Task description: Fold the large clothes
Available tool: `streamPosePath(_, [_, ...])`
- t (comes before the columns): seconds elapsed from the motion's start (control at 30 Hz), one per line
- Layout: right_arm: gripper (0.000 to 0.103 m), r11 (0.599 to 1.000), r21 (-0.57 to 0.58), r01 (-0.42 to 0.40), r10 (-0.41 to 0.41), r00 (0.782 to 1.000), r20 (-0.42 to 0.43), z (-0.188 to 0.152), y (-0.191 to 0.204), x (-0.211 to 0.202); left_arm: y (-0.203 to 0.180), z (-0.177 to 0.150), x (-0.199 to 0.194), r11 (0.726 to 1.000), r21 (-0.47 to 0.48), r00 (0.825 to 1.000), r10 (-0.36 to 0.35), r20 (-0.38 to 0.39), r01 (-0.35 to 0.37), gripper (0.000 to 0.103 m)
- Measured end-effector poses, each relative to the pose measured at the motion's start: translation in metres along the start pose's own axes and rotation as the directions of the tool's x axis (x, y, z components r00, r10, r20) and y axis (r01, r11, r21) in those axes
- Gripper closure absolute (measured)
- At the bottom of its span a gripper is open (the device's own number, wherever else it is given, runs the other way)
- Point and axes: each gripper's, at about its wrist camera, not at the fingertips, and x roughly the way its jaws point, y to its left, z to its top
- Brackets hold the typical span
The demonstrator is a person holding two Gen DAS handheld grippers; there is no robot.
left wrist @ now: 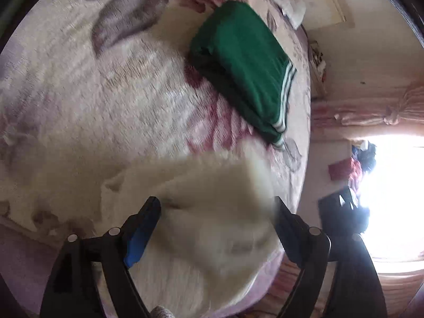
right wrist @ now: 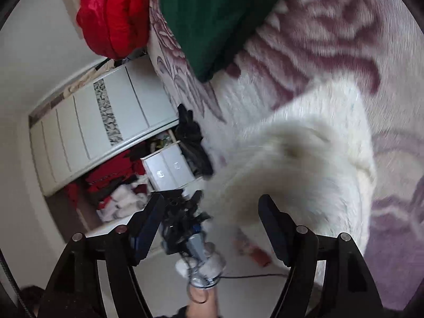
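Left wrist view: the left gripper (left wrist: 216, 221) gapes wide, gripping nothing, over a fluffy cream fleece garment (left wrist: 206, 198) heaped near the floral plush blanket's (left wrist: 79, 84) edge. A folded green knit sweater (left wrist: 246, 66) lies beyond. Right gripper (right wrist: 212, 221) likewise spread, empty, beside the fleece.

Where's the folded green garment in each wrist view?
Left wrist: green garment upper center-right, lying on the floral blanket, white stripes on its right edge.
Right wrist: green garment top center, cut by the frame.
Shared landmark: white fluffy garment.
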Motion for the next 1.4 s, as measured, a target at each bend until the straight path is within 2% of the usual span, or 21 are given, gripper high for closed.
streamPosePath(0.1, [0.028,0.976,-0.115,0.185,-0.183,0.983,0.028,-0.002,0.006,-0.01,0.001,0.006,-0.003,0.998,-0.003,0.997,0.056,0.06,-0.056,0.02])
streamPosePath(0.17, [0.028,0.915,-0.204,0.348,-0.343,0.937,0.061,-0.006,0.006,-0.016,-0.002,0.005,-0.006,0.994,0.01,0.99,0.106,0.094,-0.107,0.02])
streamPosePath(0.23, [0.027,0.855,-0.283,0.434,-0.435,0.898,0.063,-0.011,-0.006,-0.018,-0.007,-0.004,-0.012,0.986,0.031,0.98,0.156,0.127,-0.161,0.02])
streamPosePath(0.37, [0.017,0.769,-0.425,0.478,-0.529,0.849,-0.003,-0.028,-0.038,-0.011,-0.008,-0.052,-0.038,0.946,0.073,0.935,0.296,0.196,-0.315,0.02])
streamPosePath(0.47, [0.016,0.713,-0.506,0.487,-0.591,0.805,-0.059,-0.037,-0.059,-0.004,0.014,-0.084,-0.039,0.931,0.026,0.921,0.357,0.156,-0.365,0.02])
streamPosePath(0.5, [0.016,0.712,-0.513,0.479,-0.594,0.801,-0.077,-0.037,-0.063,-0.001,0.022,-0.091,-0.034,0.927,0.008,0.919,0.37,0.137,-0.374,0.02])
streamPosePath(0.6, [0.018,0.751,-0.518,0.408,-0.532,0.84,-0.11,-0.035,-0.068,0.009,0.04,-0.097,-0.017,0.916,-0.029,0.912,0.4,0.091,-0.399,0.02])
streamPosePath(0.63, [0.026,0.738,-0.537,0.409,-0.528,0.845,-0.083,-0.034,-0.065,0.014,0.04,-0.095,-0.014,0.912,-0.03,0.907,0.411,0.095,-0.41,0.02])
streamPosePath(0.67, [0.073,0.724,-0.546,0.421,-0.538,0.841,-0.066,-0.033,-0.062,0.019,0.038,-0.093,-0.014,0.907,-0.027,0.902,0.42,0.103,-0.42,0.02])
streamPosePath(0.7, [0.079,0.719,-0.535,0.444,-0.552,0.832,-0.052,-0.03,-0.06,0.021,0.034,-0.09,-0.015,0.903,-0.024,0.896,0.429,0.118,-0.429,0.02])
streamPosePath(0.83, [0.081,0.749,-0.467,0.47,-0.475,0.873,0.116,-0.033,-0.032,-0.011,0.016,-0.087,-0.018,0.899,0.012,0.886,0.43,0.177,-0.438,0.02])
streamPosePath(0.9, [0.081,0.758,-0.422,0.498,-0.458,0.866,0.2,-0.031,-0.028,-0.03,0.014,-0.083,-0.002,0.882,0.054,0.874,0.452,0.178,-0.468,0.02])
streamPosePath(0.97, [0.081,0.748,-0.405,0.526,-0.482,0.85,0.214,-0.019,-0.04,-0.036,0.022,-0.074,0.019,0.873,0.06,0.866,0.469,0.172,-0.485,0.018])
streamPosePath(1.03, [0.078,0.764,-0.4,0.506,-0.494,0.858,0.142,-0.006,-0.06,-0.034,0.041,-0.061,0.037,0.887,0.012,0.881,0.456,0.124,-0.461,0.018])
streamPosePath(1.07, [0.071,0.761,-0.408,0.504,-0.514,0.852,0.094,0.001,-0.071,-0.032,0.048,-0.056,0.04,0.898,-0.006,0.891,0.438,0.115,-0.441,0.018])
streamPosePath(1.13, [0.043,0.728,-0.446,0.521,-0.56,0.827,0.054,0.012,-0.088,-0.032,0.055,-0.049,0.041,0.912,-0.019,0.905,0.409,0.118,-0.409,0.014])
streamPosePath(1.17, [0.024,0.718,-0.46,0.523,-0.565,0.823,0.054,0.016,-0.093,-0.034,0.056,-0.048,0.041,0.912,-0.01,0.905,0.407,0.126,-0.409,0.013])
streamPosePath(1.2, [0.012,0.72,-0.478,0.502,-0.553,0.832,0.04,0.022,-0.1,-0.038,0.056,-0.048,0.042,0.912,0.0,0.904,0.407,0.132,-0.41,0.013])
streamPosePath(1.27, [0.008,0.754,-0.48,0.449,-0.532,0.845,-0.046,0.038,-0.121,-0.035,0.056,-0.048,0.043,0.911,0.014,0.904,0.406,0.136,-0.411,0.011])
streamPosePath(1.33, [0.005,0.832,-0.436,0.343,-0.45,0.877,-0.17,0.053,-0.141,-0.025,0.057,-0.049,0.043,0.915,0.015,0.908,0.397,0.138,-0.402,0.011])
streamPosePath(1.4, [0.0,0.865,-0.445,0.233,-0.361,0.905,-0.227,0.06,-0.144,-0.013,0.059,-0.047,0.042,0.922,0.015,0.914,0.382,0.136,-0.387,0.01])
